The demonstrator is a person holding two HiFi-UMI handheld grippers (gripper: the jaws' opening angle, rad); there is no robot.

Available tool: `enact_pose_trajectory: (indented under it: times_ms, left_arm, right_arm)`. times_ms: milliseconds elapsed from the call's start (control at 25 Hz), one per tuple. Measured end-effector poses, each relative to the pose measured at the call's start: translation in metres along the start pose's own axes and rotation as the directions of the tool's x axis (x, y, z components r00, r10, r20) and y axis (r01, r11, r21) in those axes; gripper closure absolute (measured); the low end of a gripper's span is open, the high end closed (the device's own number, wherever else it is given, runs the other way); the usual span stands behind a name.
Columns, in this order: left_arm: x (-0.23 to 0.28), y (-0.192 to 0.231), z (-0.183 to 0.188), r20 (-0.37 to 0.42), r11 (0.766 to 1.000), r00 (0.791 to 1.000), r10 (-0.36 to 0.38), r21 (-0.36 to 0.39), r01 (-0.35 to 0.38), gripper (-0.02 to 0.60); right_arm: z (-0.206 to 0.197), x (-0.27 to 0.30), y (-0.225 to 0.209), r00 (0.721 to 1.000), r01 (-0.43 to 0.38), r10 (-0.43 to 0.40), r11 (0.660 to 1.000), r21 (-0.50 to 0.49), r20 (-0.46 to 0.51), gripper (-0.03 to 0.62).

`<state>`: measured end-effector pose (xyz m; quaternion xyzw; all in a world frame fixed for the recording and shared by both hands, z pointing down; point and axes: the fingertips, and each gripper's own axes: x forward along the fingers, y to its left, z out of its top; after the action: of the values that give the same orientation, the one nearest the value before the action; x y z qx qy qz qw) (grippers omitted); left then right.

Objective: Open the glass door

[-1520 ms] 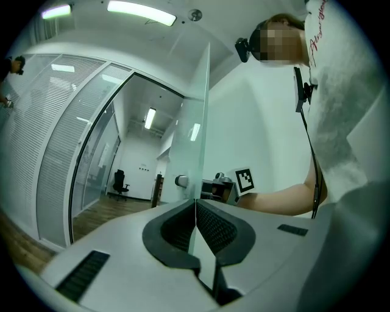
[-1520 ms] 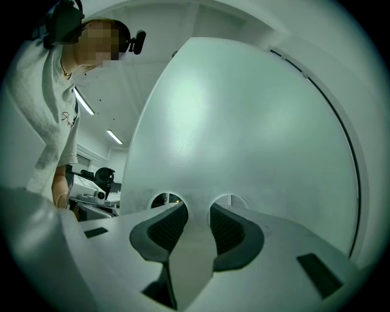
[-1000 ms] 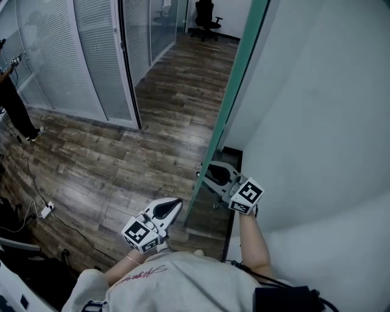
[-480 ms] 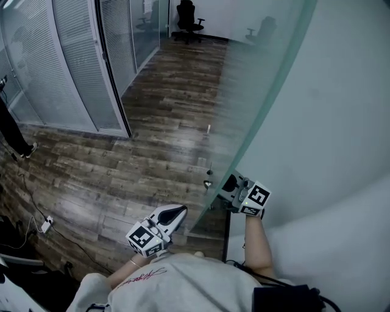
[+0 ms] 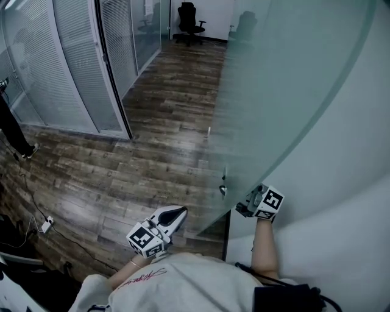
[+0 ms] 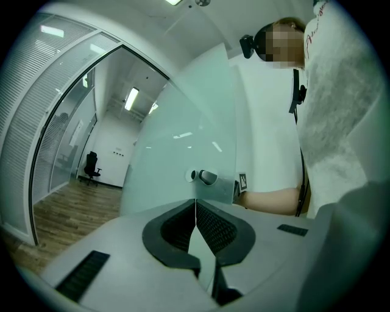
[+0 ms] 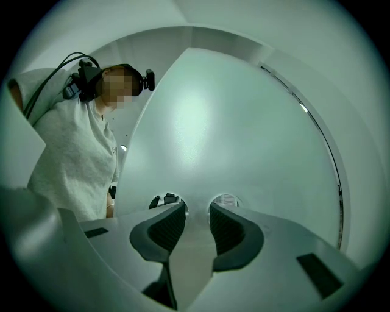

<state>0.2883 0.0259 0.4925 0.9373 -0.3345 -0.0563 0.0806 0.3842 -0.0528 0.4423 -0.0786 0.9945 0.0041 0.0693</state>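
The frosted glass door (image 5: 274, 91) stands partly swung in toward the white wall. Its small metal handle (image 5: 223, 189) sits near the door's free edge, also seen as a round knob (image 6: 207, 177) in the left gripper view. My right gripper (image 5: 244, 206) reaches in from behind the pane and is shut on the handle. In its own view the right gripper (image 7: 197, 210) has its jaws a little apart, right against the glass (image 7: 231, 122). My left gripper (image 5: 178, 212) hangs in front of the door, shut and holding nothing (image 6: 195, 204).
Dark wooden floor (image 5: 158, 122) runs ahead to an office chair (image 5: 187, 18). Glass partitions with blinds (image 5: 67, 67) line the left side. A cable and power strip (image 5: 44, 225) lie at the lower left, near a person's leg (image 5: 13, 131). The white wall (image 5: 353, 183) is close on the right.
The door has swung further round toward the wall on the right, and my right gripper has gone right with its handle. The left gripper shifted slightly and stayed shut.
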Motion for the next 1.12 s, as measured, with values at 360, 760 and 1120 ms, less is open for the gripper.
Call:
enact_pose_trajectory:
  times_ms: [360, 760, 1120]
  left_arm:
    - [0.004, -0.004, -0.01, -0.012, 1.0, 1.0, -0.009, 0.005, 0.009, 0.563]
    - [0.018, -0.015, -0.005, -0.03, 0.999, 0.998, -0.049, 0.009, 0.049, 0.563]
    - [0.02, -0.021, -0.003, -0.033, 0.998, 0.997, -0.063, 0.011, 0.063, 0.563]
  right_arm:
    - [-0.001, -0.035, -0.002, 0.999, 0.052, -0.052, 0.999, 0.007, 0.017, 0.464]
    - [0.014, -0.064, -0.009, 0.995, 0.102, -0.102, 0.995, 0.013, 0.013, 0.468]
    - [0.02, -0.074, -0.008, 0.993, 0.121, -0.121, 0.993, 0.013, 0.006, 0.468]
